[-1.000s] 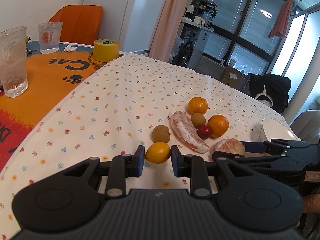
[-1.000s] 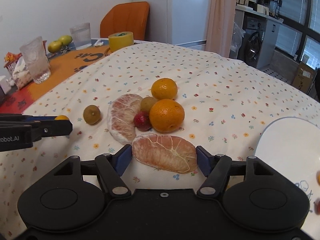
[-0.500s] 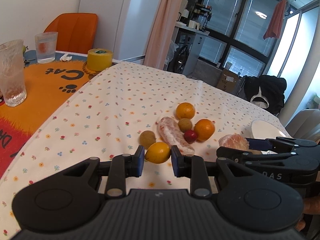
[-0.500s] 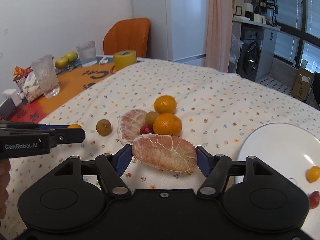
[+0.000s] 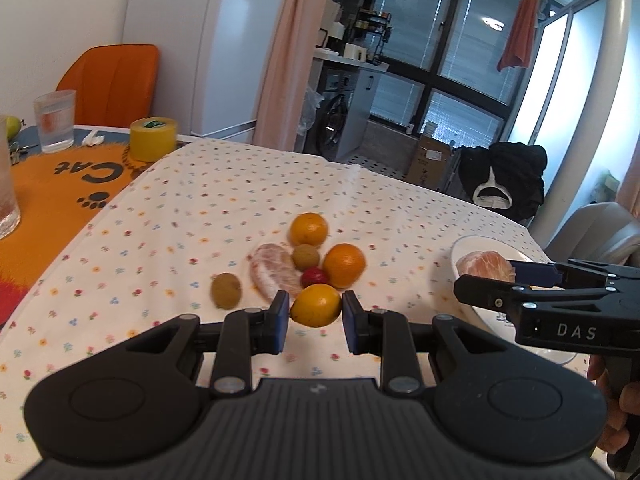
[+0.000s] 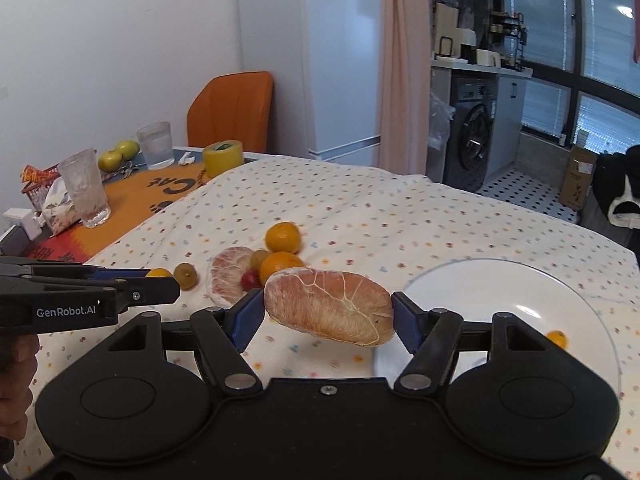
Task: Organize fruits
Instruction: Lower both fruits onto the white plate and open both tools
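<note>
We hold our left tool (image 5: pixel 315 315) raised above the surface (image 5: pixel 240 184), its pads clamping a small yellow-orange fruit (image 5: pixel 316 305). Our right tool (image 6: pixel 328 318), raised at the near rim of the white plate (image 6: pixel 500 280), grips a peeled pomelo segment (image 6: pixel 330 311). One small orange fruit (image 6: pixel 557 337) lies on the plate.

Flower-dotted white tablecloth (image 5: pixel 248 184), orange chair (image 5: pixel 112 80), yellow tape roll (image 5: pixel 153 139).

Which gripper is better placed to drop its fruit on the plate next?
Right. The right gripper holds the pomelo segment at the white plate's rim; the left gripper, holding the small orange fruit, sits back by the pile.
</note>
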The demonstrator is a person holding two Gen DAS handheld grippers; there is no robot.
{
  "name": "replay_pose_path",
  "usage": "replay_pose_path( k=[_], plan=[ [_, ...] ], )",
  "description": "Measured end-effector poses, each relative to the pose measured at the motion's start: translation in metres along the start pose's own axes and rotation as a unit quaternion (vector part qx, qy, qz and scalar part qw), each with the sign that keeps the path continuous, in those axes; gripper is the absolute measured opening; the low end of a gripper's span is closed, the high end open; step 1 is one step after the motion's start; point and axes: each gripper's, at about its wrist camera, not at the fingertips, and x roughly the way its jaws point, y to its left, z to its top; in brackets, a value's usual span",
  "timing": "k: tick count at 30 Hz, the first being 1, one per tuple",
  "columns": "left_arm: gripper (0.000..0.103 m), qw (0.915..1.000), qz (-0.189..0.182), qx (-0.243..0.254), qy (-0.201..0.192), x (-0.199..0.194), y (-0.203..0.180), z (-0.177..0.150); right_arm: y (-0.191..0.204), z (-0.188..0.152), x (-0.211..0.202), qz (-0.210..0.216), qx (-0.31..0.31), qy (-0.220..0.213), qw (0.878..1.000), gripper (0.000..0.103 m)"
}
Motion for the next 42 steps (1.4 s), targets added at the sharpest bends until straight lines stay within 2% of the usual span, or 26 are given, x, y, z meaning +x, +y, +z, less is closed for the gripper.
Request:
replay_pose_path(
  k=[33, 37, 42],
  plan=[
    [0.026, 0.9955, -0.059, 0.072, 0.018, 0.029, -0.095, -0.005, -0.097, -0.056, -0.041, -0.061, 0.078, 0.016, 0.995, 0.066],
    [0.026, 0.9944, -0.066, 0.079, 0.023, 0.035, -0.106, -0.006, -0.104, -0.059, -0.041, -0.057, 0.087, 0.023, 0.994, 0.071],
    [0.026, 0.9928, -0.077, 0.087, 0.030, 0.041, -0.118, -0.007, -0.116, -0.061, -0.048, -0.059, 0.104, 0.010, 0.993, 0.076]
  ],
)
